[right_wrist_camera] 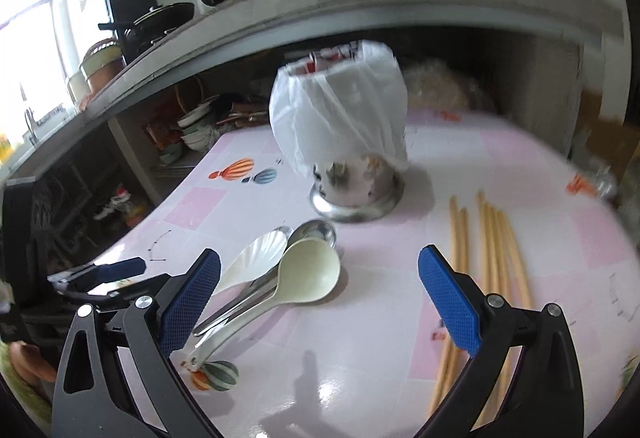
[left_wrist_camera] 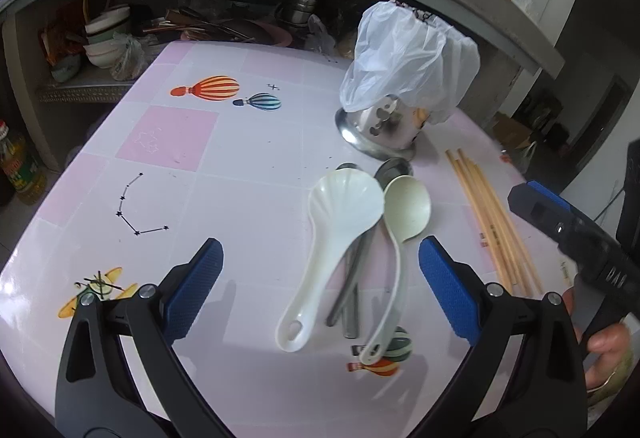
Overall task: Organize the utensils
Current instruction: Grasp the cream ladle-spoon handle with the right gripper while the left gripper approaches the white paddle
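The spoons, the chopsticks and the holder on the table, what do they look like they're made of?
White spoon and cream spoon: probably plastic or melamine, smooth with a soft sheen and no reflections. Two spoons under them: metal, mirror-bright, likely stainless steel. Chopsticks: pale tan matte sticks, wood or bamboo. Holder: shiny perforated metal, its top covered by a thin translucent plastic bag.

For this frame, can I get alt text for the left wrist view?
The open left gripper hovers over a pile of spoons lying on a pink-and-white table. Wooden chopsticks lie to their right, with a bag-covered metal holder behind and the right gripper at the edge.
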